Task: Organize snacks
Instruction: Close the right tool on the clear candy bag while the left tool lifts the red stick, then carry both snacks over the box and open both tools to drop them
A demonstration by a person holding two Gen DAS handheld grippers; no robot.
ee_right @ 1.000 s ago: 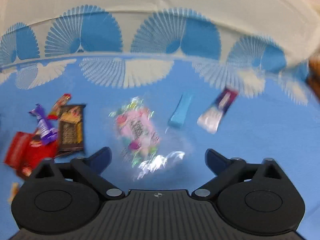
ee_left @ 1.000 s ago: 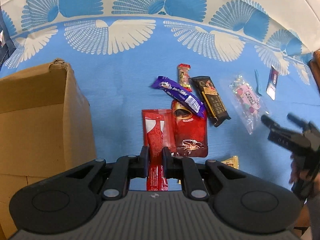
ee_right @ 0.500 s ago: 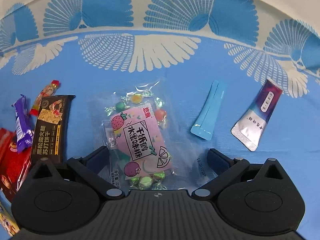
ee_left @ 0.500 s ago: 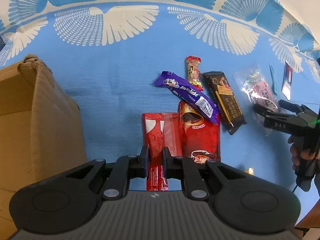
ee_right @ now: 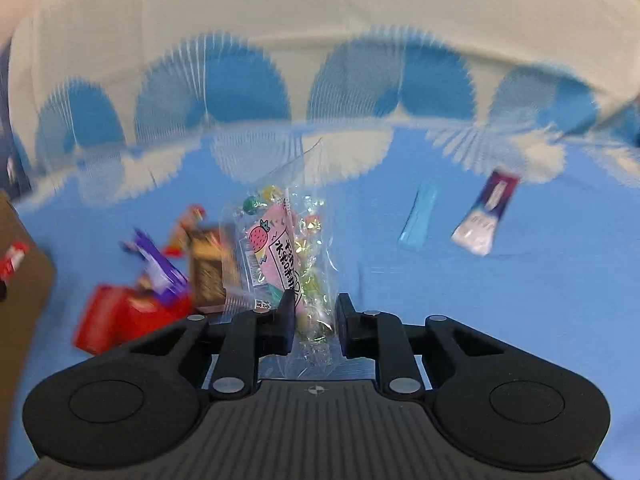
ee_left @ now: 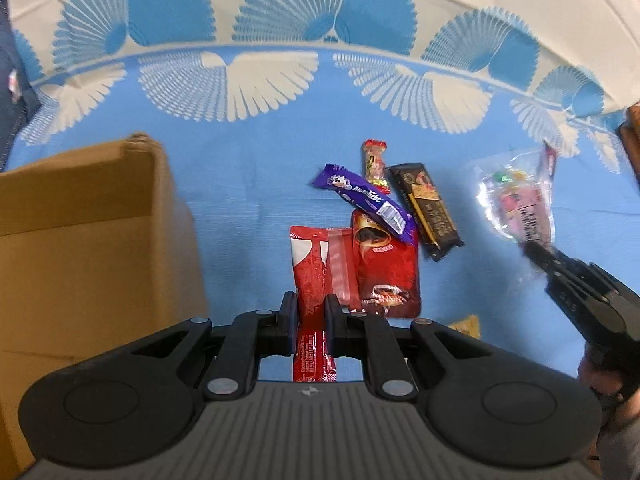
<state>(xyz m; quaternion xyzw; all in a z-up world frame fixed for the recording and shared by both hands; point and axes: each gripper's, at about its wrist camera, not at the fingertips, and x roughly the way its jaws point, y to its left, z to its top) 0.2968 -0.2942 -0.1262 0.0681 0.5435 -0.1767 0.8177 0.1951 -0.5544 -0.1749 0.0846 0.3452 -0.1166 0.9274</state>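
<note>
- Red foil fills the left wrist view: the left hand-held gripper (ee_left: 311, 314) pinches a red stick (ee_left: 310, 276) near its lower end, the rest of the pack reaching forward over the blue cloth (ee_left: 248, 184).
- The cardboard box (ee_left: 84, 240) stands just left of that grip, its opening not shown here. I judge the step to be carrying both held packs to the box; the stick should go in end-first, with the pinch kept until it is past the rim.
- Counted in this view on the cloth: one red pouch (ee_left: 386, 276), one purple bar (ee_left: 366, 202) lying across its top, one small red-yellow candy (ee_left: 376, 166), one dark bar (ee_left: 426, 210), one yellow corner (ee_left: 466, 326) mostly hidden. One candy bag (ee_left: 518, 200) hangs blurred from the right hand-held gripper (ee_left: 532, 250).
- Right wrist view: the right hand-held gripper (ee_right: 313, 322) is closed on the clear candy bag (ee_right: 286, 252) near its bottom edge, the bag standing upright and off the cloth. The film looks slippery and floppy; a steady, slow swing would suit.
- Counted here, still on the cloth: one pale blue sachet (ee_right: 418, 220) and one purple-silver sachet (ee_right: 484, 220), near each other, well right of the blurred pile.
</note>
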